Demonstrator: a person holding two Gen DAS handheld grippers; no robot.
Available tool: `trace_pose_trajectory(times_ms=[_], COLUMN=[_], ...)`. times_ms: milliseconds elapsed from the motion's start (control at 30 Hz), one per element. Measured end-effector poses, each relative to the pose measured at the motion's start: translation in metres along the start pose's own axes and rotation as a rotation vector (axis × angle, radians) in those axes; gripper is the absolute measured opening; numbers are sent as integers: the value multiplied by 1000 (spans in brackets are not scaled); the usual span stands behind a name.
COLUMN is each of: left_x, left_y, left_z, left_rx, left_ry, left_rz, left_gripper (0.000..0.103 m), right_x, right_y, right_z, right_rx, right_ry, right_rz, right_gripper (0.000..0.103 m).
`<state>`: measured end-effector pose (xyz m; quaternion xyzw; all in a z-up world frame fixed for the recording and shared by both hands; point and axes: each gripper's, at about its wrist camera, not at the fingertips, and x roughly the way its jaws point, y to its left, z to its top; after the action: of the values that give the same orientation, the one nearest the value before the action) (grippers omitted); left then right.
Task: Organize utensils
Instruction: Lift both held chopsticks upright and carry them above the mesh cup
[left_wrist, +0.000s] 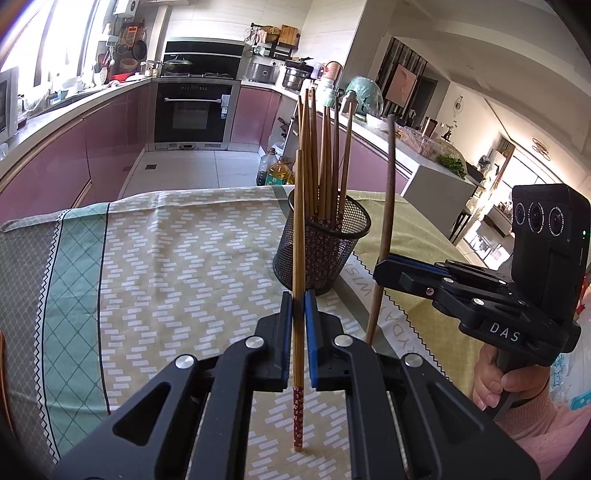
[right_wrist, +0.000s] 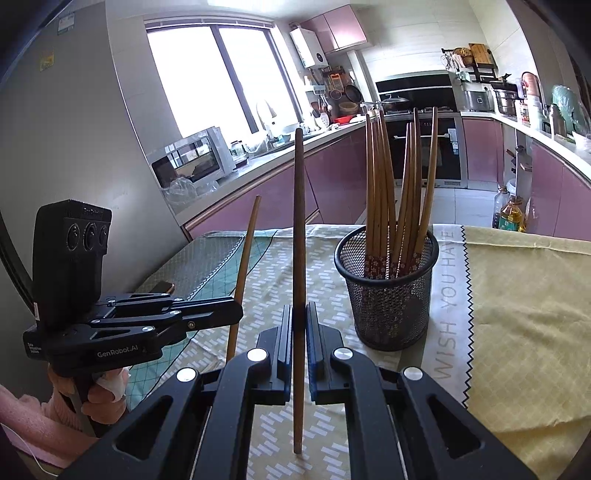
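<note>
Your left hand-held gripper (left_wrist: 298, 314), marked "GenRobot.AI", clamps a light chopstick (left_wrist: 298, 258) upright; your right hand-held gripper (right_wrist: 299, 325), lettered "DAS", clamps a darker chopstick (right_wrist: 299, 258). Beyond both, the mesh holder (right_wrist: 388, 295) of chopsticks stands on the table's cloth (right_wrist: 517, 314), beside "WISH YOU HAVE".

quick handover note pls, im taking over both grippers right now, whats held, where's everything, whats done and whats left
Left gripper: shut on a light chopstick with a red patterned end, held upright.
Right gripper: shut on a darker brown chopstick, also upright.
Mesh holder: stands upright on the patterned tablecloth, ahead of both grippers, between them.
Done: a bunch of chopsticks already stands in the holder.
Left: likely drop both held chopsticks into the holder. No other loose utensils show on the cloth in these views.
</note>
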<state>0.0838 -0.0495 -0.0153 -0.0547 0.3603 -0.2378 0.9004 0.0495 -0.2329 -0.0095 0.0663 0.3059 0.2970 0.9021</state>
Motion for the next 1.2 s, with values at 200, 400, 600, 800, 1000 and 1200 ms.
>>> trace_pose_trajectory(times_ms=[200,400,600,800,1000,1200], left_x=[-2,-2,-4,-5,-5,-6], left_y=[-2,-3,-4,-7,-9,-10], left_z=[4,7,11,16,19,21], left_rx=[5,8,10,20,23,24], left_ry=[-14,-25,-40,-57,-67,-74], left_rz=[-9,-17,-21,-25,-27,-28], left_gripper=[8,8,8,8,8,8], right_x=[-4,-7,-11,-15,-20,-24], right_y=[-2,-1,0,-2,-3,-4], right_z=[4,8,12,15,17,21], right_rx=[1,-5,-8,-8,-7,-11], right_ry=[-17,-34,-49,-59,-70,-82], right_rz=[-2,-6,-8,-11,-16,-22], right_gripper=[6,6,6,6,6,6])
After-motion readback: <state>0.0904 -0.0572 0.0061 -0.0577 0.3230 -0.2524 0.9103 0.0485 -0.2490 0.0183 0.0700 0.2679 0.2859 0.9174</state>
